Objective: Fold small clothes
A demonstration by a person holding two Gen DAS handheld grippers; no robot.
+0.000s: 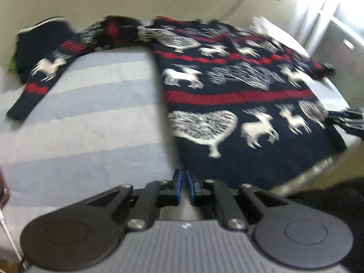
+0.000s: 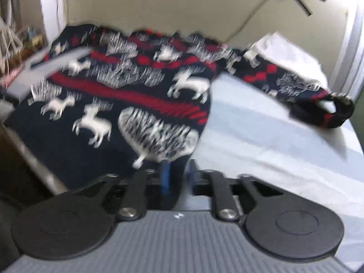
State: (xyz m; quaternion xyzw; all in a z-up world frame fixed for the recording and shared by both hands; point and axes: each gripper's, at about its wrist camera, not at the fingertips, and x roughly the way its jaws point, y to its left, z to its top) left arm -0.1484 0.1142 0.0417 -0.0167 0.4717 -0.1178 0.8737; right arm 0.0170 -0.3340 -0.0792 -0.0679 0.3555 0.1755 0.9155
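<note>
The sweater [image 1: 238, 104] is lying spread on a striped sheet [image 1: 91, 113], body flat, one sleeve [image 1: 45, 68] reaching away from the body on one side and the other sleeve [image 2: 295, 84] trailing off the opposite side, its cuff [image 2: 336, 111] curling open near the sheet's edge. The left gripper [image 1: 185, 187] is hovering at the sweater's hem, its blue pads pressed almost together with nothing visibly between them, so it is gripping no cloth. The right gripper [image 2: 179, 177] is sitting at the hem's other corner with its jaws standing apart; dark knit is showing in the gap, but the pads do not seem to be pressing on it.

The likely trouble: the hem is lying close to the sheet's near edge, so a shallow bite by either gripper could catch one layer only, or snag the sheet along with the knit. A lift with the left still clamped on nothing would drag the sweater lopsided. The far cuff could slide off the edge if the body is tugged.

Beyond the sweater, a pale wall [image 2: 159, 4] is rising with a dark cable across it; a white cloth [image 2: 289, 52] is lying by the far sleeve, and bright window light is washing in from the side. Both views are blurring.
</note>
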